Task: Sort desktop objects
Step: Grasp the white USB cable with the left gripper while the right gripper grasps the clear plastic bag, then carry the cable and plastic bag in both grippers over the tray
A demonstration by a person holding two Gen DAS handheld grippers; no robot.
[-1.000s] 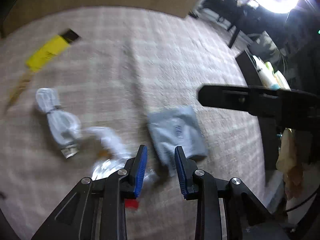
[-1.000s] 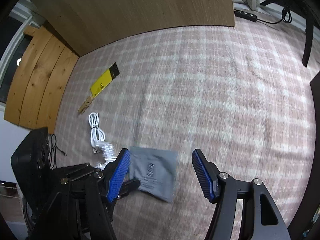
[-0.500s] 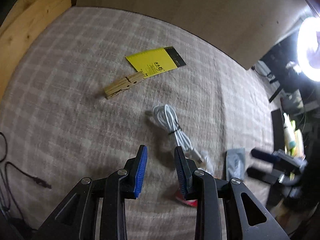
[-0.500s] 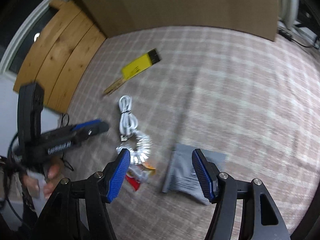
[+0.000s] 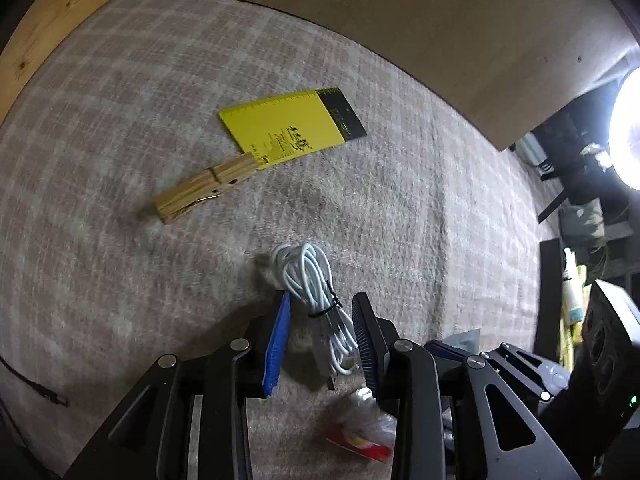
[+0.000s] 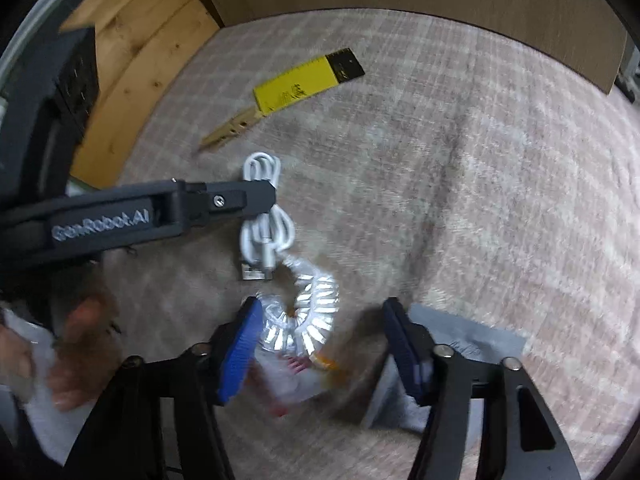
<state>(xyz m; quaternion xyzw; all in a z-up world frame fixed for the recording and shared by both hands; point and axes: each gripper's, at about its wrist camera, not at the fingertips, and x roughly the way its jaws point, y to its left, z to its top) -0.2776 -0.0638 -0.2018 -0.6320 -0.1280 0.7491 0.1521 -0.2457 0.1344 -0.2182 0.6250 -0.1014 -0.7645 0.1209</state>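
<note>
A coiled white cable (image 5: 316,292) lies on the checked cloth between the fingers of my left gripper (image 5: 320,340). Its jaws are opening and the blue pads stand clear of the cable. In the right wrist view, one finger of the left gripper (image 6: 224,200) crosses over the same cable (image 6: 266,216). My right gripper (image 6: 320,344) points down over a shiny clear wrapper (image 6: 308,320) with red print. Its jaws are closing, and a gap remains at the right pad. A grey pouch (image 6: 468,336) lies behind the right finger.
A yellow card with a black end (image 5: 292,128) and a wooden clothespin (image 5: 204,192) lie further back. Wooden boards (image 6: 132,60) edge the cloth on the left, and a brown board (image 5: 400,20) at the back. A person's hand (image 6: 80,340) shows at lower left. A bright lamp (image 5: 628,140) glares at right.
The left gripper has moved from the grey pouch to straddle the white cable. The right gripper has moved left off the grey pouch to the shiny wrapper, and its jaws have narrowed.
</note>
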